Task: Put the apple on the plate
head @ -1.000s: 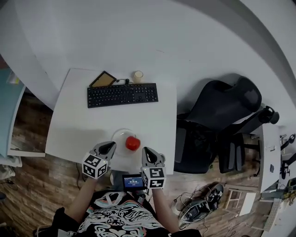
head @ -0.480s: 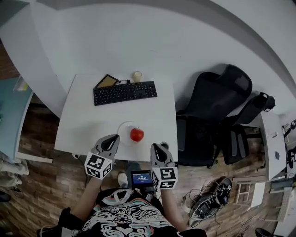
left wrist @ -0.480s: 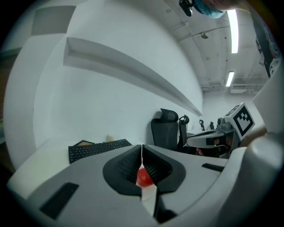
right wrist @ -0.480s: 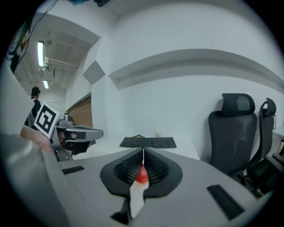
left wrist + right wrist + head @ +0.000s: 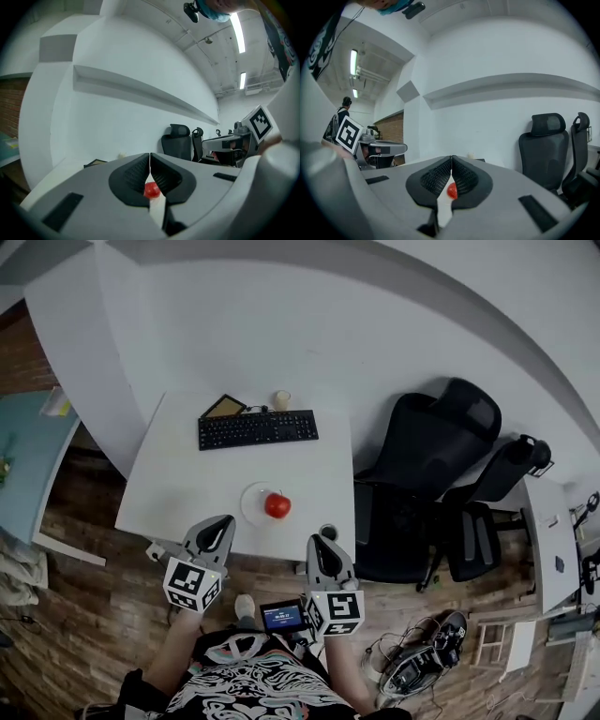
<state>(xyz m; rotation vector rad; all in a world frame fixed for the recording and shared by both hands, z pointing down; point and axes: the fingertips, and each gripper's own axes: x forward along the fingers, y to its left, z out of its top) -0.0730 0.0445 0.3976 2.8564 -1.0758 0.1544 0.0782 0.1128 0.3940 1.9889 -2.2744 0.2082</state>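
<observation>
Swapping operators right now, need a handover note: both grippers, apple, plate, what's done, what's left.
Left gripper: shut, empty, by the near edge of the white table.
Right gripper: shut, empty, by the same edge.
Red apple: sits on the round white plate, toward its right side. Neither gripper touches it.
Done: the apple is on the plate.
Left: nothing visible, the job looks complete.

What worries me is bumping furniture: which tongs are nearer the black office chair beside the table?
Right. The right tongs sit just left of the black office chair, by the white table's near right corner; the left tongs are farther left, past the red apple.
</observation>
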